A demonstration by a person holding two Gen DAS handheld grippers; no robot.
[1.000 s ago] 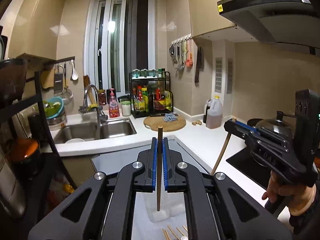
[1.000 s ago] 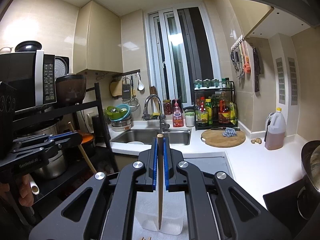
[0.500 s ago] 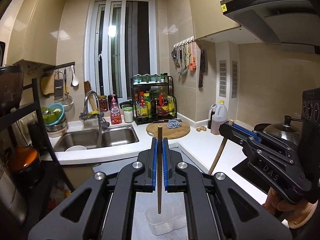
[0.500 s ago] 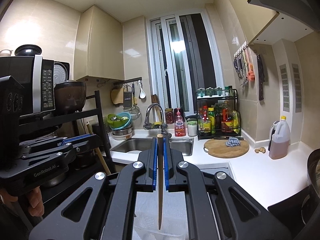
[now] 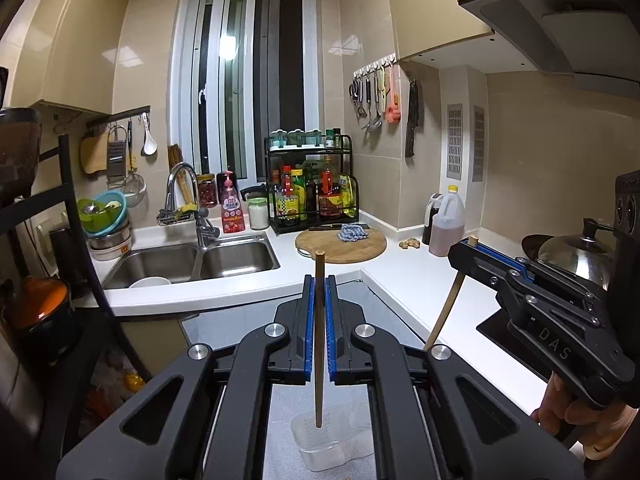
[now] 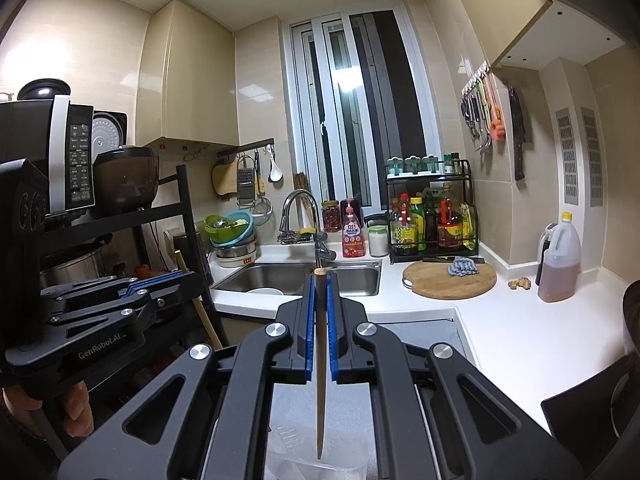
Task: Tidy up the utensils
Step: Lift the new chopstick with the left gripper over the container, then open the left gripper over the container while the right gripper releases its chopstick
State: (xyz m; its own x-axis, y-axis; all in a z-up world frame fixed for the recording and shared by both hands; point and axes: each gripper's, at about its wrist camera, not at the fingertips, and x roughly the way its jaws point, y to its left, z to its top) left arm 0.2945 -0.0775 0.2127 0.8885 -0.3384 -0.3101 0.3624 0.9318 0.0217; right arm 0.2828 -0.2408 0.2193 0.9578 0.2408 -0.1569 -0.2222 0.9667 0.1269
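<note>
My left gripper (image 5: 319, 280) is shut on a wooden chopstick (image 5: 319, 360) held upright, its lower tip over a clear plastic holder (image 5: 320, 444) on the grey counter. My right gripper (image 6: 319, 278) is shut on a second chopstick (image 6: 320, 380), its pointed tip just above the same clear holder (image 6: 316, 468). The right gripper also shows in the left wrist view (image 5: 468, 246), with its chopstick (image 5: 446, 312) slanting down. The left gripper shows in the right wrist view (image 6: 188, 276), with its chopstick (image 6: 200, 308).
A double sink (image 5: 192, 260) with a tap lies behind. A round cutting board (image 5: 342, 244), a spice rack (image 5: 312, 184) and an oil jug (image 5: 446, 222) stand on the white counter. A lidded pot (image 5: 572, 252) sits on the stove at right. A black shelf rack (image 6: 120, 220) holds appliances at left.
Both grippers have risen and tilted, keeping their chopsticks. The clear holder sits lower and smaller in the left wrist view; loose chopsticks at the bottom edge have left the view.
</note>
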